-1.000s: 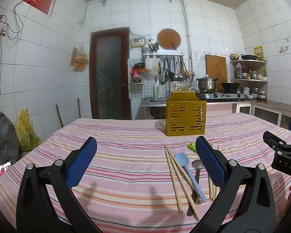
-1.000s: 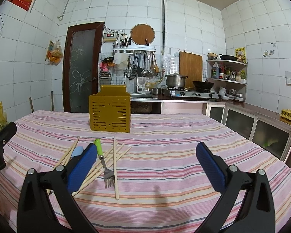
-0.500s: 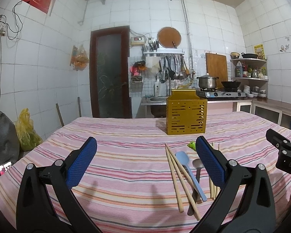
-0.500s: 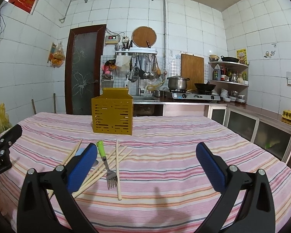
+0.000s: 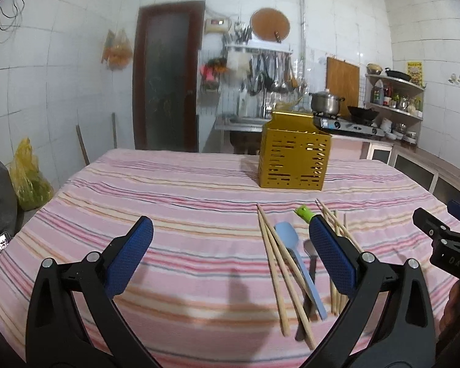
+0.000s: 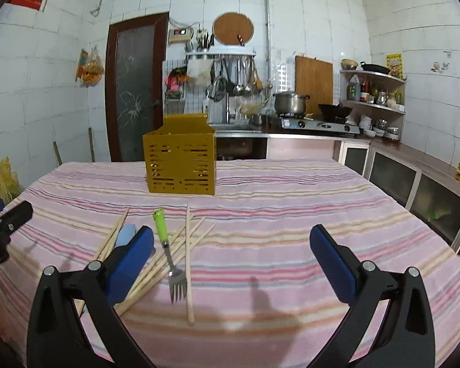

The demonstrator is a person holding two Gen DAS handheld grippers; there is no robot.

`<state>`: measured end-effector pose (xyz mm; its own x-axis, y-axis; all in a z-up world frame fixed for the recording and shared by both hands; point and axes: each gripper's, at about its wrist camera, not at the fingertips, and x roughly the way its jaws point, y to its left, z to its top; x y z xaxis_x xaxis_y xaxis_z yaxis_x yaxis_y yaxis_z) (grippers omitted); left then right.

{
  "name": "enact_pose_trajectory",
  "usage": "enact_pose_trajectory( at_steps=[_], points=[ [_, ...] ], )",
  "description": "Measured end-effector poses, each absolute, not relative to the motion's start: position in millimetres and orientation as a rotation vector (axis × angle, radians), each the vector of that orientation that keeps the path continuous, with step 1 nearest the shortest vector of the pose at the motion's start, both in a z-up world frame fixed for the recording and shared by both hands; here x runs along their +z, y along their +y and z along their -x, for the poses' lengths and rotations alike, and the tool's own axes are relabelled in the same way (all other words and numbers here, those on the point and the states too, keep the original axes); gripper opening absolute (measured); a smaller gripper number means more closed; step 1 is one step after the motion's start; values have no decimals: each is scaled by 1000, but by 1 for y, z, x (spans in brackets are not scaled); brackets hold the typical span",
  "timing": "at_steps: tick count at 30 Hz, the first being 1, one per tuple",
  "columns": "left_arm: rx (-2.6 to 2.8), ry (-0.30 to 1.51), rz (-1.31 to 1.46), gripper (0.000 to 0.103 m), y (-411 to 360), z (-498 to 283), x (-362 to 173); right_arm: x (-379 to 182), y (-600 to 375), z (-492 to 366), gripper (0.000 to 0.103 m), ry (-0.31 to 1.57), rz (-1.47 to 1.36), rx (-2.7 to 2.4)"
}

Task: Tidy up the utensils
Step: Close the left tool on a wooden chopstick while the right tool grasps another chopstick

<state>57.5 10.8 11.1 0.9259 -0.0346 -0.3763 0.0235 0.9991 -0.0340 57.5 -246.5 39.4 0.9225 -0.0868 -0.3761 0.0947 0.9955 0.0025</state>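
Evidently nothing is picked up yet: the left gripper (image 5: 230, 251) and right gripper (image 6: 231, 257) hover with fingers apart and empty. Chopsticks (image 6: 187, 254), fork (image 6: 168, 251) and spoon (image 5: 294, 257) lie mid-table, before the yellow holder (image 6: 179, 162). Next, grip one utensil.

Pink striped cloth (image 6: 291, 208) over the worktop; mustard-yellow slotted caddy (image 6: 181, 165); pale wooden chopsticks (image 6: 188, 257); green-handled fork (image 6: 168, 251); light blue spoon (image 5: 294, 257); black tongs with blue pads (image 5: 331, 257).
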Motion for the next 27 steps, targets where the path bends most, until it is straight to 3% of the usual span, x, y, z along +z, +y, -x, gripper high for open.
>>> enact_pose_trajectory(
  at_steps=[8, 17, 23, 25, 27],
  points=[
    [-16, 466, -15, 98, 5, -128, 34, 41, -243, -136, 99, 546, -2, -77],
    [-18, 580, -122, 98, -22, -194, 9, 11, -231, -200, 98, 692, 24, -58],
    [-32, 689, -70, 98, -22, -228, -9, -1, -217, -223, 79, 754, 67, -29],
    [-44, 712, -45, 98, -21, -232, -13, -4, -217, -228, 66, 780, 54, -11],
    [-43, 716, -36, 98, -21, -232, -17, -7, -217, -231, 60, 800, 42, 3]
  ],
)
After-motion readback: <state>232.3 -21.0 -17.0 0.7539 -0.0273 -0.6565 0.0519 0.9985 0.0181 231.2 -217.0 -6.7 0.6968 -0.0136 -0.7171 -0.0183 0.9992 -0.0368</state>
